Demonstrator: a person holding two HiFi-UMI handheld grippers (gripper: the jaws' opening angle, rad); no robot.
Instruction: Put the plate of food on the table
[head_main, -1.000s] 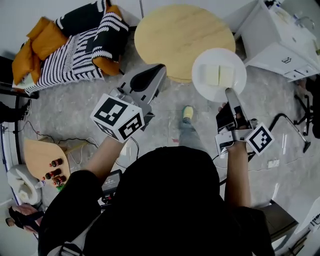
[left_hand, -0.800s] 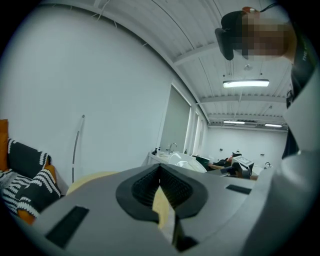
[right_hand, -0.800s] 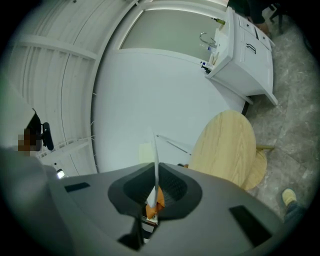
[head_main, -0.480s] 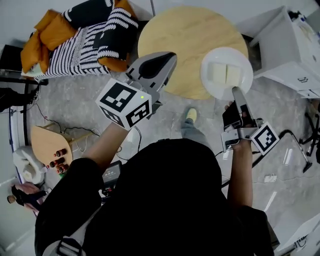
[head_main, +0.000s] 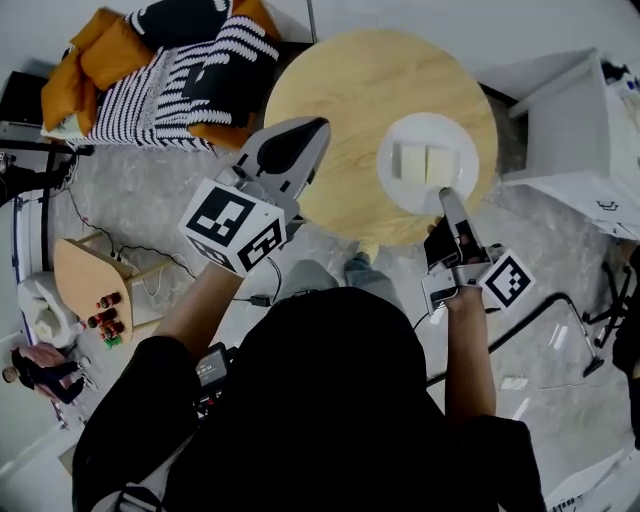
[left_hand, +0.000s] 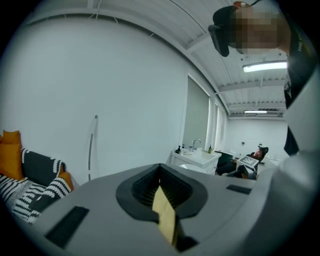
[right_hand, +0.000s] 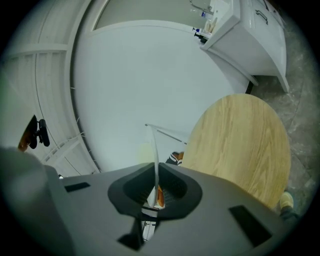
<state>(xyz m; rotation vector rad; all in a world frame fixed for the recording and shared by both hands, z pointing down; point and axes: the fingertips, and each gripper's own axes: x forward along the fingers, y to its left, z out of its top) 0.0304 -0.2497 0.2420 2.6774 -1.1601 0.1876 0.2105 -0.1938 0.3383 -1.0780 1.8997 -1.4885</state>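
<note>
1. Plate (head_main: 436, 126) position: the plate, with two pale squares of food (head_main: 425, 163) on it, lies over the 3 o'clock part of the round wooden surface (head_main: 345, 90), close to that edge. No view shows whether its base touches the wood.
2. Grip: the right claw (head_main: 447, 193) is clamped on the rim at the plate's 6 o'clock. In the right gripper view the rim runs edge-on, a thin white line pinched between the jaws.
3. Other side: the left claw (head_main: 316, 128) has its jaws together on nothing. It hangs over the surface's 8 o'clock edge, well apart from the plate.
4. Step in hand, as I judge it: the set-down. With one pinch on one rim, the far side at 12 o'clock will want to droop, so the wrist should hold the plate level and lower it straight down.
5. Placement: a small shift toward 9 o'clock, away from the edge, would give more margin.
6. Release: the jaws should part only once the whole base sits flat on the wood, then draw back low toward 6 o'clock without lifting the rim. The food looks loose and could slide on any tilt.
</note>
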